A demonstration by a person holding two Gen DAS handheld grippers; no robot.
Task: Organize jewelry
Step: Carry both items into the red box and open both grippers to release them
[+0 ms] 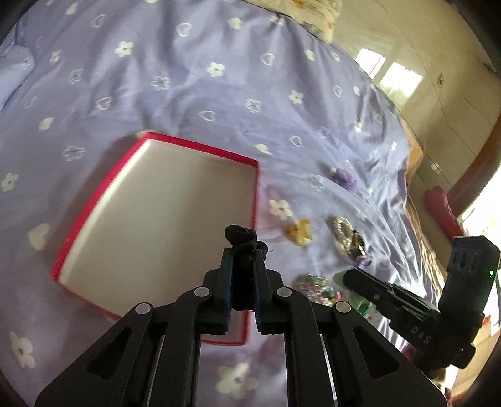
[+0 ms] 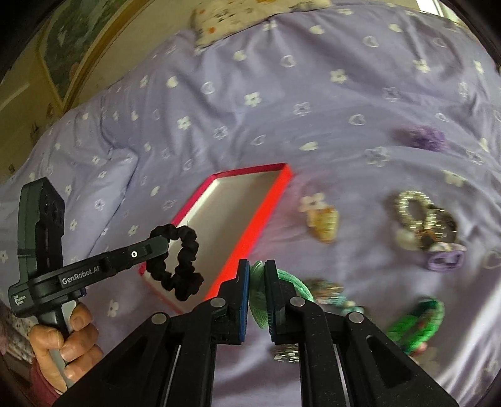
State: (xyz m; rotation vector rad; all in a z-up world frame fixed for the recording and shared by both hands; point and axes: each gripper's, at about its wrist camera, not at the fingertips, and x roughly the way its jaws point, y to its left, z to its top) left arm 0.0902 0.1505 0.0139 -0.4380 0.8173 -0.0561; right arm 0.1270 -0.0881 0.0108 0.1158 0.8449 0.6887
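A shallow red box (image 1: 103,184) with a pale inside lies empty on the bed; it also shows in the right wrist view (image 2: 269,202). My left gripper (image 1: 244,260) is shut on a black scrunchie (image 1: 241,241) and holds it above the box's near right corner; the scrunchie (image 2: 184,247) hangs as a ring in the right wrist view. My right gripper (image 2: 256,275) is shut on a light green hair tie (image 2: 260,300), right of the box. Loose on the sheet lie a yellow piece (image 2: 324,220), a silver scrunchie (image 2: 413,208), a purple clip (image 2: 444,260) and a green band (image 2: 422,319).
The lilac flowered bedsheet (image 1: 188,78) covers the whole work area. A purple scrunchie (image 2: 422,137) lies farther back right. A beaded piece (image 1: 313,281) lies near the right gripper. A patterned pillow (image 2: 250,15) is at the head. The bed edge and floor (image 1: 438,109) are at the right.
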